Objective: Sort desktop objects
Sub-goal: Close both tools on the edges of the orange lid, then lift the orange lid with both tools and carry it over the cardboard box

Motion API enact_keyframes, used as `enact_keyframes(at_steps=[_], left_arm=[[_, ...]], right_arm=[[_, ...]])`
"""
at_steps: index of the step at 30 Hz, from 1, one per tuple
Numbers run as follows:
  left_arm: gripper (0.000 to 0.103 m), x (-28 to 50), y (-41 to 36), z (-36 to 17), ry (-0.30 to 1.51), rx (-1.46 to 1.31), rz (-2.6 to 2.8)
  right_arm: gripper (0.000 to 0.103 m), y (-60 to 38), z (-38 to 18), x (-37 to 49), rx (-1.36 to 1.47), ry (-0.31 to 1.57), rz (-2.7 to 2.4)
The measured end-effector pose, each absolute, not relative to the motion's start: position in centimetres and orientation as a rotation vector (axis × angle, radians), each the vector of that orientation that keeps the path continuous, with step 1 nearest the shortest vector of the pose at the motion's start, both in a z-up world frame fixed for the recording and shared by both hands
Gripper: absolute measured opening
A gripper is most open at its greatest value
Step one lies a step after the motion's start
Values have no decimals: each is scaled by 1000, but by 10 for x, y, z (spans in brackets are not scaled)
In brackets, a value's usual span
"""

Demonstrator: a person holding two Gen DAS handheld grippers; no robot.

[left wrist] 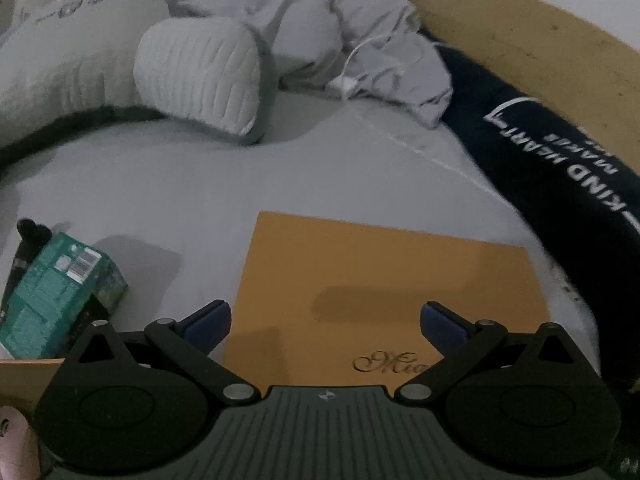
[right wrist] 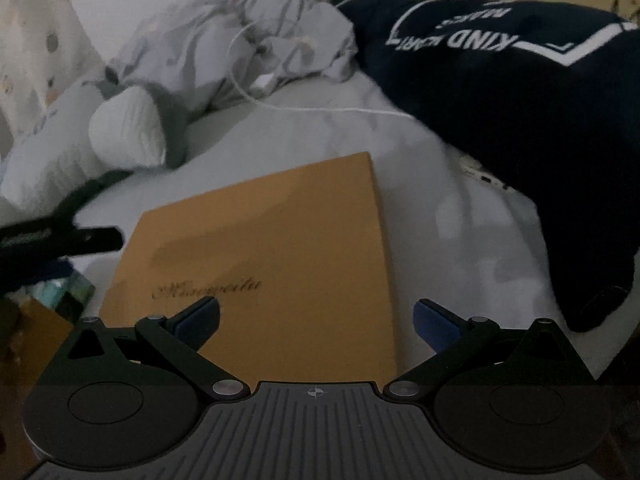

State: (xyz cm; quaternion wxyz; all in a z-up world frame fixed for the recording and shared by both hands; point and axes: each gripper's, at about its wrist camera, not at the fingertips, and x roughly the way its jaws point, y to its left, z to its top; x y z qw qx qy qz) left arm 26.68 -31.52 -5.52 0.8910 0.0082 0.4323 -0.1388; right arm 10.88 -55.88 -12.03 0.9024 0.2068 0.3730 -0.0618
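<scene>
Left gripper [left wrist: 324, 322]: I have it spread wide with nothing between the blue pads, hovering over the near edge of the orange box lid [left wrist: 384, 292].
Right gripper [right wrist: 316, 318]: also released and empty, poised over the near part of the same orange lid [right wrist: 272, 256], whose script lettering I can't read.
Green carton [left wrist: 52, 292]: lies tilted at my near left, next to a black pen-like item [left wrist: 22, 256]; a tan cardboard edge [left wrist: 24, 376] sits just below it.
Step in hand: I judge this an approach, nothing picked yet, sorting barely begun.
Next move: probably swing the left claw toward the green carton, square the fingers across its narrow sides, then close; the soft bed sheet [left wrist: 192, 184] may let it tip.
Farther off: ribbed grey pillow [left wrist: 200, 76], white cable [left wrist: 360, 76] on crumpled bedding, navy printed cushion [left wrist: 560, 168] against the wooden headboard [left wrist: 520, 32].
</scene>
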Motion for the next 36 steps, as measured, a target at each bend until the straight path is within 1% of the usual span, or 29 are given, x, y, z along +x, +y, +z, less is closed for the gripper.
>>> enact_keyframes(at_steps=[4,8,18,23,30,36], left_arm=[[103,276,-317,-69,956,4,-257],[103,281,-322,-79,950,53,-236],[103,292,-313,-95,1008,1,-212],[103,295,-309,-99,1009,-47,-229],[103,286,-308,-103,977,-39,-242],[103,280,-310,-100,985,-38,-241]], right_arm=[[103,-554,-128,115,415,793,-121],[103,-555,-132,116,424,799,-127],[103,-563,-145,121,494,848,-115],[103,-562,-149,120,501,854,-122],[103,-563,-160,121,518,830,-145],[103,-564,-159,121,530,828,-189]])
